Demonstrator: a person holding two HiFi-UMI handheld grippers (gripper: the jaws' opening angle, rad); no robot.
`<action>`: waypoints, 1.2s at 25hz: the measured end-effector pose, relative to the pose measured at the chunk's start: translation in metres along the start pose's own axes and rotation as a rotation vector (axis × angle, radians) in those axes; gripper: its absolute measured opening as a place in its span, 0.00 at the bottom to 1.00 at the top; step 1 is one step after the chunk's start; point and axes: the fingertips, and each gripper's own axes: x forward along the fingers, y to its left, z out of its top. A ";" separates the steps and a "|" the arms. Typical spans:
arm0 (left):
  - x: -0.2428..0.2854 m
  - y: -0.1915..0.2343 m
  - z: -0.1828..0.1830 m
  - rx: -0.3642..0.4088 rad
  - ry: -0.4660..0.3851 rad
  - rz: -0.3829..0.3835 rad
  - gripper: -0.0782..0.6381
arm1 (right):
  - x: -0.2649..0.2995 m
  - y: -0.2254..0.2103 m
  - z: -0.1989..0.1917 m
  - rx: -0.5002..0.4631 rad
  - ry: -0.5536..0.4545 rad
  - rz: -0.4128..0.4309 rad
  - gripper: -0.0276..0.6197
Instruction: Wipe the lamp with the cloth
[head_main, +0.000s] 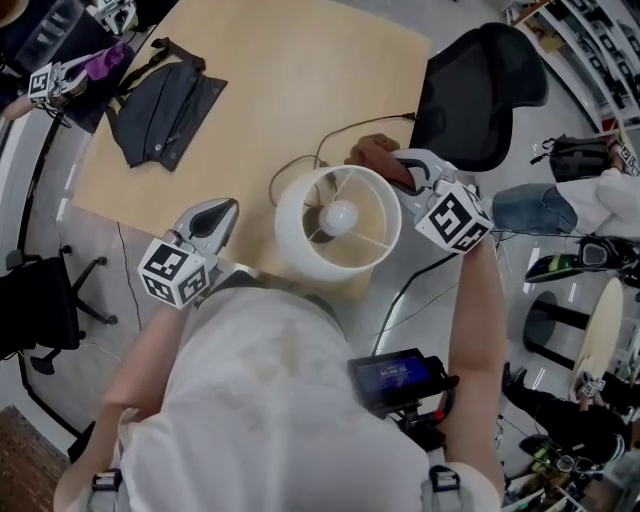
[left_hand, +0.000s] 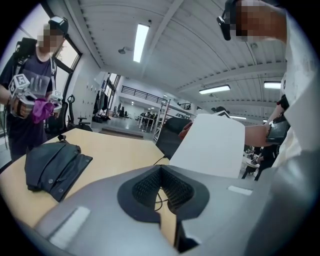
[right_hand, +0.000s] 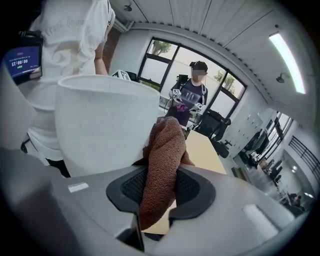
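Observation:
A lamp with a white drum shade (head_main: 338, 222) stands at the near edge of the wooden table (head_main: 290, 70), its bulb showing from above. My right gripper (head_main: 398, 165) is shut on a brown knitted cloth (head_main: 372, 152) at the shade's far right side. In the right gripper view the cloth (right_hand: 167, 145) sticks up between the jaws of the right gripper (right_hand: 161, 176), right against the shade (right_hand: 100, 125). My left gripper (head_main: 220, 210) is to the left of the shade, apart from it and shut on nothing. Seen from the left gripper (left_hand: 160, 172), the shade (left_hand: 212, 145) lies ahead to the right.
The lamp's cord (head_main: 300, 165) loops over the table behind the shade. A dark bag (head_main: 165, 105) lies at the table's far left. A black chair (head_main: 480, 90) stands at the right. Another person (left_hand: 30, 95) with grippers and a purple cloth stands beyond the table.

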 end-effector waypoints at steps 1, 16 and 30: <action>0.000 0.000 -0.001 0.000 0.001 0.001 0.11 | 0.006 0.002 -0.008 -0.005 0.027 0.013 0.24; -0.008 0.011 -0.002 -0.035 -0.022 0.057 0.11 | 0.036 -0.018 -0.054 0.002 0.160 0.054 0.25; -0.030 0.027 -0.002 -0.059 -0.063 0.119 0.11 | -0.010 -0.016 0.091 -0.231 -0.037 0.481 0.25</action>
